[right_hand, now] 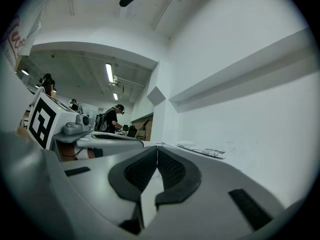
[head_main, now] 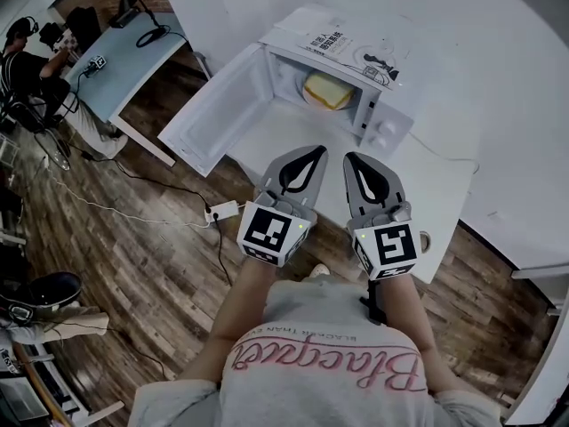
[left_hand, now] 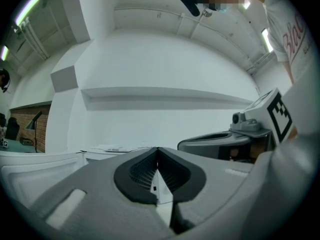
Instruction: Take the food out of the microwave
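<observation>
Ahead of my jaws: microwave [head_main: 342, 47], door [head_main: 213, 105] open, food [head_main: 327, 90] inside.
Left gripper [head_main: 311, 152]: my jaws clenched, empty.
Right gripper [head_main: 354, 158]: clenched, empty, just beside my left.

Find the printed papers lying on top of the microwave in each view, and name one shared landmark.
Head view: printed papers at top centre, on top of the microwave.
Left gripper view: printed papers low, left of centre, a thin strip.
Right gripper view: printed papers low, right of centre.
Shared landmark: the white wall behind them.
</observation>
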Action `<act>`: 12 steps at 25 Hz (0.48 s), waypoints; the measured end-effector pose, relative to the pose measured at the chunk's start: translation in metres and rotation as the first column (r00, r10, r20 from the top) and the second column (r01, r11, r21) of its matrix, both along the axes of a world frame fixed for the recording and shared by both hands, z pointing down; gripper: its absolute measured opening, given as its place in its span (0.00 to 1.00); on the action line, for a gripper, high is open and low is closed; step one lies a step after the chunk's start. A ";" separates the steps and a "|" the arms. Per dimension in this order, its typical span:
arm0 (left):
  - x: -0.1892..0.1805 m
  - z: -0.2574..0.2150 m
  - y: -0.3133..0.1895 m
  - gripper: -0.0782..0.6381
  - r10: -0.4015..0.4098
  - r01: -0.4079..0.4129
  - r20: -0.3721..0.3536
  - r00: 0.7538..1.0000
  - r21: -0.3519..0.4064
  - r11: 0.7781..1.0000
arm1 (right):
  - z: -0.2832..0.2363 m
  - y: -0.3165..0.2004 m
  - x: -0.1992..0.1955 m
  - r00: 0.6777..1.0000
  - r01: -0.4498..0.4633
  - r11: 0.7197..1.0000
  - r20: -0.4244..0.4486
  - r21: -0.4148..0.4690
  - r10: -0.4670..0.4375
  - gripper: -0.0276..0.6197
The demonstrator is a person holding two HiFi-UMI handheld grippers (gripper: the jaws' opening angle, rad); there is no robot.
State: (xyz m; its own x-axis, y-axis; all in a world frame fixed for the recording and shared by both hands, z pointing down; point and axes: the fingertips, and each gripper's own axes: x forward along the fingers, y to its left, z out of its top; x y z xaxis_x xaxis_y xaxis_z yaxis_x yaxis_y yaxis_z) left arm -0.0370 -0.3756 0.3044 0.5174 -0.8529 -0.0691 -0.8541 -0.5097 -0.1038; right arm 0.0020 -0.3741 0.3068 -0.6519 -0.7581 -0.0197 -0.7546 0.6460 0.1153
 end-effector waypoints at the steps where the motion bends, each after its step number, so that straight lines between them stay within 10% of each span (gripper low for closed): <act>1: 0.000 0.002 -0.005 0.12 -0.002 0.002 0.000 1.000 -0.004 1.000 | 0.000 -0.004 0.000 1.000 0.001 1.000 -0.003 0.005 -0.001 0.06; 12: 0.002 0.020 -0.033 0.12 0.027 -0.028 -0.024 0.999 -0.040 0.999 | 0.020 -0.025 0.001 0.999 -0.008 1.000 -0.051 -0.016 0.007 0.06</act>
State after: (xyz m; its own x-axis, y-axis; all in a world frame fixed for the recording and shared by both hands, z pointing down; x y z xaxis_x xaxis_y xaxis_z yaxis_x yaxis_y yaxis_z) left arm -0.0352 -0.4088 0.3243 0.5392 -0.8408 -0.0476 -0.8417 -0.5362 -0.0626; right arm 0.0033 -0.3989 0.3270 -0.6463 -0.7627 0.0259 -0.7527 0.6426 0.1433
